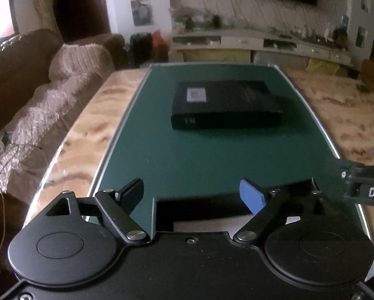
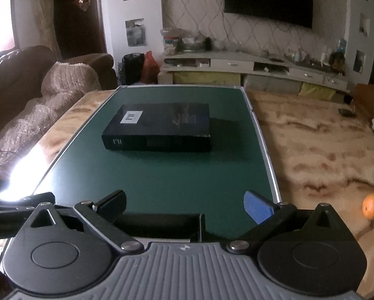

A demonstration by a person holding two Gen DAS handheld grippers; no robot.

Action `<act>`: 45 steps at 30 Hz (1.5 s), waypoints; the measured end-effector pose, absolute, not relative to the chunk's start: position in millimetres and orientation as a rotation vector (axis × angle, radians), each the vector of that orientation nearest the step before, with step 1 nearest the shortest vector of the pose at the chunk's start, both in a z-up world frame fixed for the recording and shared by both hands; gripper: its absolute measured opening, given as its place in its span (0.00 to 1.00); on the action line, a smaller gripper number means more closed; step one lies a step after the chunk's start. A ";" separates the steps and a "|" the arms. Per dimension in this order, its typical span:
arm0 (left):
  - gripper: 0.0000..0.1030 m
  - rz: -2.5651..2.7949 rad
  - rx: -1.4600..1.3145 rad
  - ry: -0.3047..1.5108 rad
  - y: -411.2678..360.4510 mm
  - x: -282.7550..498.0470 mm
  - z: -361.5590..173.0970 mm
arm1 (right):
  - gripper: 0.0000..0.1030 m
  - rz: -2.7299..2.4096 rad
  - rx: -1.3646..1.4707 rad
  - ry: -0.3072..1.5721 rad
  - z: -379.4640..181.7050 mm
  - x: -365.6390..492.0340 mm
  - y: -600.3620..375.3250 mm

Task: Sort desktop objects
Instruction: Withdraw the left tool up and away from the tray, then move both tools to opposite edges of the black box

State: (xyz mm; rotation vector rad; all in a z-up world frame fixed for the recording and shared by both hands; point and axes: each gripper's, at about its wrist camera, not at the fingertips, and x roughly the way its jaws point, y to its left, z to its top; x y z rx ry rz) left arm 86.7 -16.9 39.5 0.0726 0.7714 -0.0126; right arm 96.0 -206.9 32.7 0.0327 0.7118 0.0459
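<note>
A thick black book [image 1: 225,105] with a white label lies flat on the far half of a green board [image 1: 187,155]; it also shows in the right wrist view [image 2: 159,131] on the same board [image 2: 162,182]. My left gripper [image 1: 191,197] is open and empty above the board's near edge, well short of the book. My right gripper [image 2: 184,206] is open and empty, also at the near edge. Part of the right gripper [image 1: 366,180] shows at the right edge of the left wrist view. An orange [image 2: 371,206] lies on the marble table to the right.
The board lies on a beige marble table [image 2: 311,145]. A brown sofa with a knitted throw [image 1: 37,95] runs along the left. A TV cabinet [image 2: 249,65] stands beyond the table's far end. A small dark object [image 2: 346,112] lies far right.
</note>
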 end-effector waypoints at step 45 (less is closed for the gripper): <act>0.86 0.000 0.164 0.883 9.7 323.8 1.3 | 1.00 0.093 0.191 0.877 -8.3 330.3 -255.6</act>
